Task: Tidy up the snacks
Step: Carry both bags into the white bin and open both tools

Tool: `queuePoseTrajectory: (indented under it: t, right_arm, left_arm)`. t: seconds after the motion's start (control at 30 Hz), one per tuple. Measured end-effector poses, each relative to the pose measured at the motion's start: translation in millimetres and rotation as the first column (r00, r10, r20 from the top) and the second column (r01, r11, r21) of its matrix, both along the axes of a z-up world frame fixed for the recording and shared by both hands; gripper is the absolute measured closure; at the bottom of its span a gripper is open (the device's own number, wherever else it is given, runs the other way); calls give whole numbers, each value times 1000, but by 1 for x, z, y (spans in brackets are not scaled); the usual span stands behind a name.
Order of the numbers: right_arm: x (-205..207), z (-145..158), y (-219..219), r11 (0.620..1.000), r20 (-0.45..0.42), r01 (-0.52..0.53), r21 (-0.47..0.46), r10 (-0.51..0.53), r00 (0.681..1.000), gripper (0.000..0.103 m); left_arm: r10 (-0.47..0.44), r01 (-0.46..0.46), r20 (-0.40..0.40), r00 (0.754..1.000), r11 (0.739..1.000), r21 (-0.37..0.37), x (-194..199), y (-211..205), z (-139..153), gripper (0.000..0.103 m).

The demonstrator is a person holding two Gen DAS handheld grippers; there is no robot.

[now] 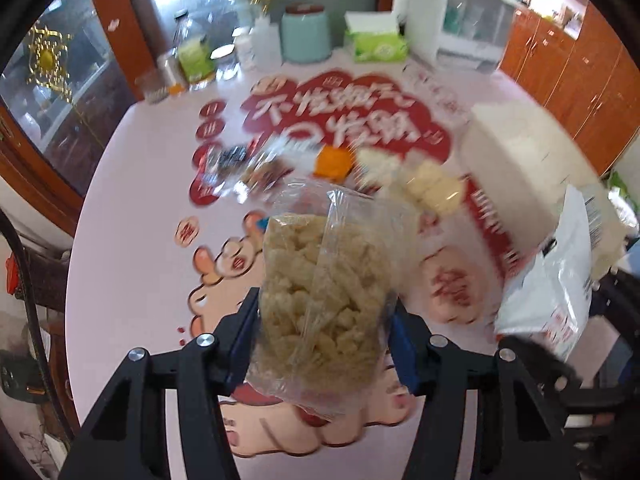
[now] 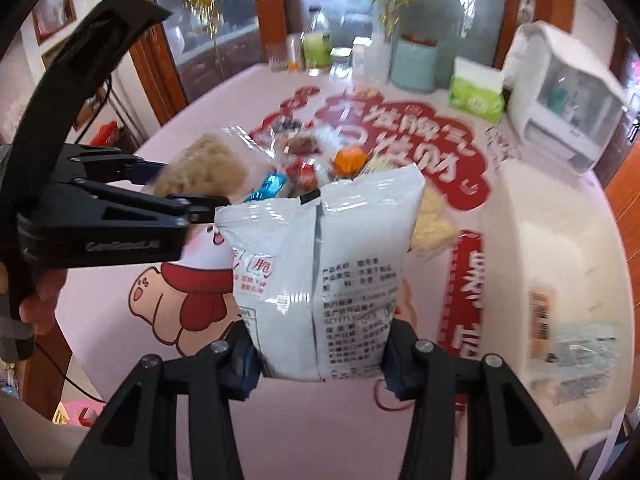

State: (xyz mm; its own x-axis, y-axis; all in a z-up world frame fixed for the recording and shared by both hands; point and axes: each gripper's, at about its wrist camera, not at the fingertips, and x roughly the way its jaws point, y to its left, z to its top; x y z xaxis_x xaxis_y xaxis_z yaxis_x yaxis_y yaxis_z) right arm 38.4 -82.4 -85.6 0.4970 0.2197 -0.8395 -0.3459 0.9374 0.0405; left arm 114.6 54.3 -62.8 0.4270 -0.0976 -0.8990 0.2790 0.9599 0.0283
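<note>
Snacks in hand number two: the left claw [image 1: 324,344] clamps one clear bag of puffed sticks [image 1: 320,292], the right claw [image 2: 320,364] one white printed packet [image 2: 320,276], both lifted off the pink surface [image 1: 132,264]. Beyond them lie a blurred heap of small wrapped snacks [image 2: 304,160], one white bin [image 2: 560,280], one teal canister [image 1: 306,36] and one green tissue pack [image 1: 378,42].

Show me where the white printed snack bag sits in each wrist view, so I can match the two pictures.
Left wrist view: the white snack bag is at the right edge, lifted off the table, partly cut off.
Right wrist view: the same bag fills the centre, clamped between the right gripper.
Shared landmark: the green tissue pack at the table's far side.
</note>
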Motion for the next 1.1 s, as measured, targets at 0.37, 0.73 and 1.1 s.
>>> queuePoseTrajectory:
  t: [0.37,0.73,1.1]
  right_arm:
    - [-30,64,-91,987,129,152,55,-158,979,54]
    - [0,83,-188,928,122,362,91,-372,920,54]
    - [55,106,-261,876,137,472,95,-481,866,53]
  left_arm:
    - [-109,118,146,983,992,-50,-16,-112,68,46]
    - [-166,193,257,952,978,-83,8,-213,113,46]
    - [-159,177,209,965,982,-67,75,-274,102,46]
